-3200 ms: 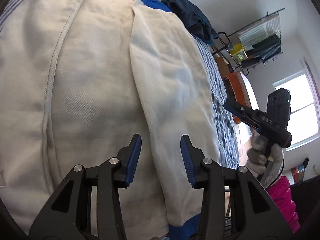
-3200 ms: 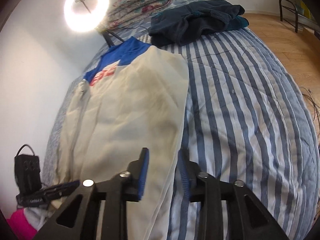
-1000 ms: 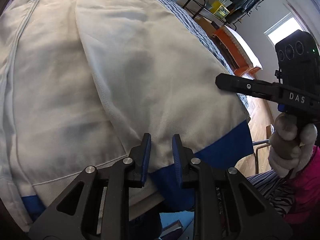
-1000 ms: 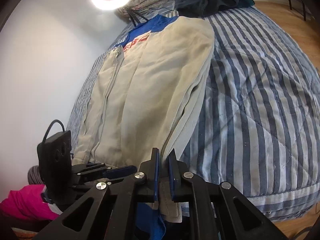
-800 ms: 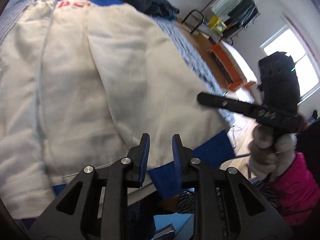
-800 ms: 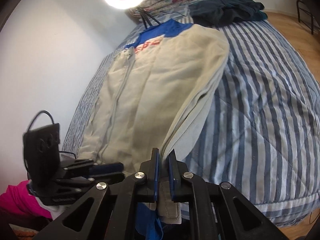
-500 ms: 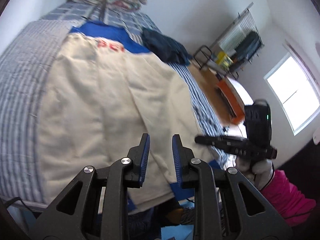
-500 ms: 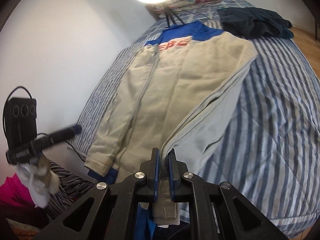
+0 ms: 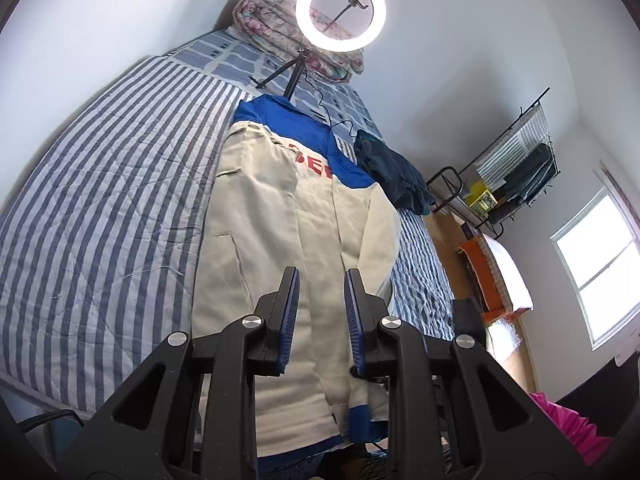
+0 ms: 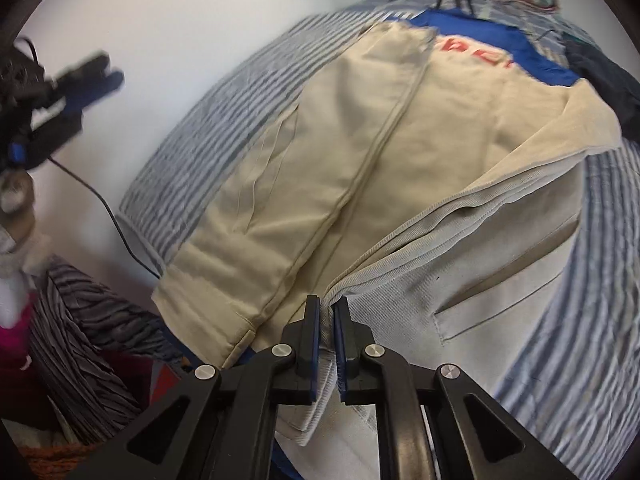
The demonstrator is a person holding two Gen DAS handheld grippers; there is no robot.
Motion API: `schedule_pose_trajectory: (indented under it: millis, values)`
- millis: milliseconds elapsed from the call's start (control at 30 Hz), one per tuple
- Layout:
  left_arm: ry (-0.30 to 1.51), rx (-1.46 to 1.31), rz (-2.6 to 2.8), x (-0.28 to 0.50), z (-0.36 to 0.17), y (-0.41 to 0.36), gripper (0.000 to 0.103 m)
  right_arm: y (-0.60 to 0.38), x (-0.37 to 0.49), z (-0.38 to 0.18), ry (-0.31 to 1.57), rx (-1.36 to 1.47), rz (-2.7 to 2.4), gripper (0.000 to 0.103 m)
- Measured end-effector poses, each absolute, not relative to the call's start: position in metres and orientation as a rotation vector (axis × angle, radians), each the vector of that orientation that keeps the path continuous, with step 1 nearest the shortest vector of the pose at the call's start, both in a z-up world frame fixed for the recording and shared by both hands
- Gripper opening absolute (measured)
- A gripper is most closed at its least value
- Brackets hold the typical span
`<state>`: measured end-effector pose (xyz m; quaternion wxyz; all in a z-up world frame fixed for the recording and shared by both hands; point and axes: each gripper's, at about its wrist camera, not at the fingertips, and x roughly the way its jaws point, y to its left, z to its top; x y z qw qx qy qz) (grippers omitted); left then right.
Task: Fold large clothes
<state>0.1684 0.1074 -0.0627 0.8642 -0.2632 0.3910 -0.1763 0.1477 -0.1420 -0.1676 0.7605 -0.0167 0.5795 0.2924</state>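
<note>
so, jacket (image 9: 280,240): cream body with a blue yoke and collar, red letters across the chest, blue band at the hem; it lies lengthwise on the bed, hem toward the near edge, collar toward the far end.
fold: in the right wrist view the near side panel (image 10: 460,280) is lifted and turned over so its paler grey inside and a pocket slit face up; a seam runs down the cream middle.
right gripper (image 10: 327,344): clamped on the jacket's lifted edge, cloth pinched between the blue pads.
left gripper (image 9: 322,312): jaws a little apart with nothing between them, held above the jacket and apart from it.
bed (image 9: 100,200): blue-and-white striped quilt; a dark garment (image 9: 392,176) lies bunched just beside the jacket's shoulder, a folded floral blanket (image 9: 272,28) at the far end.
room: white walls, a lit ring light (image 9: 341,10) on a tripod by the blanket, a black wire rack (image 9: 516,168) with folded things, a bright window (image 9: 600,268), wood floor.
left wrist view only: the whole jacket, ring light, rack and window.
right wrist view only: the turned panel close up, the left gripper (image 10: 80,80) blurred at the left edge in a pale gloved hand (image 10: 16,208), a cable hanging from it, grey striped cloth (image 10: 80,340) and something pink below.
</note>
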Motion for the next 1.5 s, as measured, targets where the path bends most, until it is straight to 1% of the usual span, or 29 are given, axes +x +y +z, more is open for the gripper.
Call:
schedule_pose_trajectory:
  millis: [167,267,333,367,400,467,533,600,633,667,700,800,867,933,1033,1233,1500]
  values:
    - [0.827,-0.565,-0.350,0.167,-0.067,0.119,0.021,-0.125,0.154,-0.200,1.325,-0.099,0.635,0.004]
    - [0.839,-0.555,-0.350,0.168,-0.070,0.117,0.021,-0.125,0.155,-0.202,1.326,-0.092,0.650,0.006]
    - [0.852,-0.534,-0.351,0.169,-0.072,0.112,0.021,-0.130,0.154,-0.195,1.321,-0.035,0.670,0.016]
    - [0.865,-0.519,-0.349,0.170,-0.073,0.109,0.021,-0.134,0.152,-0.190,1.308,-0.014,0.683,0.027]
    - [0.872,-0.511,-0.348,0.170,-0.074,0.106,0.021,-0.138,0.150,-0.184,1.294,-0.010,0.689,0.034]
    - [0.889,-0.486,-0.340,0.172,-0.078,0.101,0.021,-0.150,0.146,-0.169,1.251,0.003,0.700,0.034]
    - [0.904,-0.463,-0.334,0.174,-0.082,0.096,0.021,-0.166,0.147,-0.155,1.217,0.048,0.699,0.039]
    - [0.915,-0.443,-0.324,0.176,-0.085,0.092,0.026,-0.185,0.151,-0.143,1.174,0.078,0.669,0.053]
    - [0.921,-0.437,-0.319,0.178,-0.086,0.090,0.032,-0.195,0.154,-0.138,1.152,0.095,0.648,0.056]
    - [0.923,-0.434,-0.317,0.179,-0.087,0.088,0.035,-0.209,0.159,-0.134,1.131,0.119,0.618,0.060]
    - [0.927,-0.427,-0.314,0.180,-0.087,0.086,0.035,-0.222,0.165,-0.132,1.114,0.140,0.581,0.063]
    - [0.937,-0.394,-0.305,0.185,-0.088,0.081,0.038,-0.257,0.189,-0.125,1.069,0.202,0.486,0.066]
    - [0.947,-0.373,-0.299,0.190,-0.089,0.080,0.045,-0.277,0.207,-0.124,1.048,0.243,0.432,0.067]
    - [0.963,-0.346,-0.285,0.197,-0.092,0.078,0.049,-0.299,0.224,-0.126,1.031,0.292,0.384,0.069]
    - [0.985,-0.312,-0.245,0.206,-0.098,0.079,0.049,-0.330,0.251,-0.134,1.010,0.387,0.331,0.074]
    - [1.035,-0.315,-0.221,0.217,-0.115,0.081,0.049,-0.374,0.304,-0.166,0.966,0.565,0.245,0.075]
    - [1.063,-0.306,-0.230,0.228,-0.121,0.073,0.049,-0.399,0.356,-0.215,0.904,0.816,0.247,0.076]
